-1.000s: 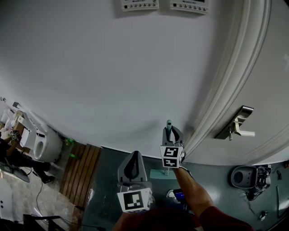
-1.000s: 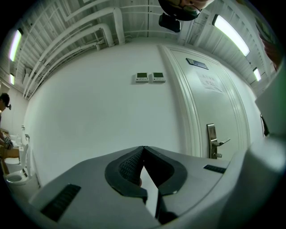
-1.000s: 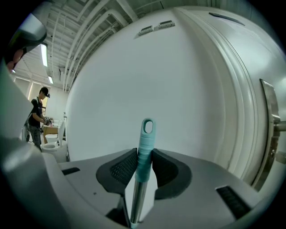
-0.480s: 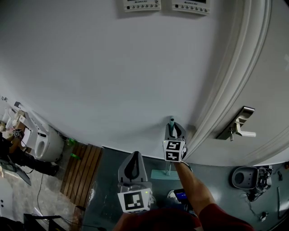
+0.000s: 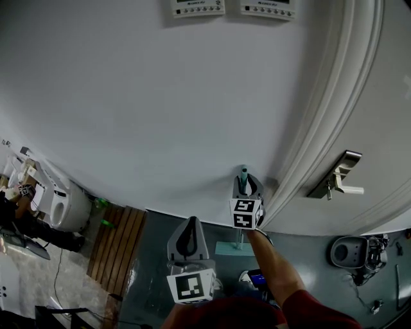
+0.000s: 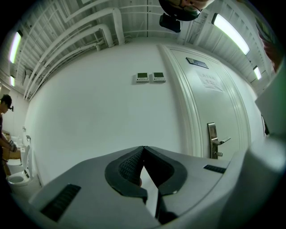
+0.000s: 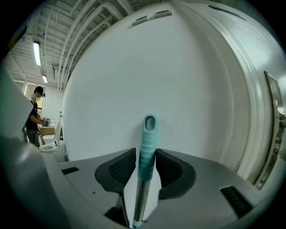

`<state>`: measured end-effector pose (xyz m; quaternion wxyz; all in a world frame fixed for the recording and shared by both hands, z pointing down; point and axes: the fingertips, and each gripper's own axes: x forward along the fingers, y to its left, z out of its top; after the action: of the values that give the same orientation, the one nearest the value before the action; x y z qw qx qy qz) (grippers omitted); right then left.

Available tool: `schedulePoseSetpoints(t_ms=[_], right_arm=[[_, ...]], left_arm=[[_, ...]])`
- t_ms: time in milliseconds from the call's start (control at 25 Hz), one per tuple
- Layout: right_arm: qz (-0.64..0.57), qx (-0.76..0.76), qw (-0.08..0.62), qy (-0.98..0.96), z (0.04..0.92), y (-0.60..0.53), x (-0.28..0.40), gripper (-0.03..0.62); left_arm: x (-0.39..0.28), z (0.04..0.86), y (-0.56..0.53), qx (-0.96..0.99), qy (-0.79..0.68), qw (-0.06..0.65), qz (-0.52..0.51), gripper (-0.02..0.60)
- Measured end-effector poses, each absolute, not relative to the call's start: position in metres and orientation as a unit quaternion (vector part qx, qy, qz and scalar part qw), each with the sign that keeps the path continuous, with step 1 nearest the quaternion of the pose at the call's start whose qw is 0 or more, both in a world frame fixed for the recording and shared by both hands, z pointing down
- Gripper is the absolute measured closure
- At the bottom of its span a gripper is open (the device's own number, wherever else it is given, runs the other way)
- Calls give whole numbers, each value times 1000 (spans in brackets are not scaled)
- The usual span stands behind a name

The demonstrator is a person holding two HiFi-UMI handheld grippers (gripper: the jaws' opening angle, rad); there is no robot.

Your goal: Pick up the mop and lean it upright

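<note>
The mop stands upright by the white wall; its teal-capped handle [image 5: 243, 173] rises from the pale mop head [image 5: 228, 248] on the floor. My right gripper [image 5: 244, 185] holds the handle just below its top. In the right gripper view the teal grip [image 7: 148, 134] sits between the right gripper's [image 7: 146, 154] pads, which touch it on both sides; its jaws have just been opening slightly with the handle between them. My left gripper [image 5: 191, 223] hangs lower left, apart from the mop. In its own view the left gripper [image 6: 143, 148] has its tips together with nothing held.
A white door with a metal lever handle [image 5: 338, 180] and its moulded frame [image 5: 321, 122] stand right of the mop. Two wall panels [image 5: 199, 6] hang high up. A wooden slat platform [image 5: 117, 247] and toilets [image 5: 61, 204] lie left; a round grey device [image 5: 347, 252] sits on the floor right.
The right gripper and the mop handle have edged slightly up and right toward the wall. The left gripper has stayed where it was.
</note>
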<state>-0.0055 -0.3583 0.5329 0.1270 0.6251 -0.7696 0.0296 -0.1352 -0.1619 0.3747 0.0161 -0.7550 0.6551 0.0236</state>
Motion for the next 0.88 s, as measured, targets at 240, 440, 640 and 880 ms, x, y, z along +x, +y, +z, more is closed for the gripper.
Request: schedulePoseSetpoints(t_ms=[240,440,640,880], right_arm=[[34,630,110,-768,531,-353,-7,385],[28,637,109,-762,528,-351,-3,368],[25,644,108,-757,526,-348,2,356],[25,644,90,-759,517,-335,3,355]], left_arm=[[-135,378,-162,-756,655,17,20,568],[-133,378,-163,-757,653,17,19,568],[-131,378,-163,-759,650,15,21,568],[-130,380,-164,-759,650,12,19,568]])
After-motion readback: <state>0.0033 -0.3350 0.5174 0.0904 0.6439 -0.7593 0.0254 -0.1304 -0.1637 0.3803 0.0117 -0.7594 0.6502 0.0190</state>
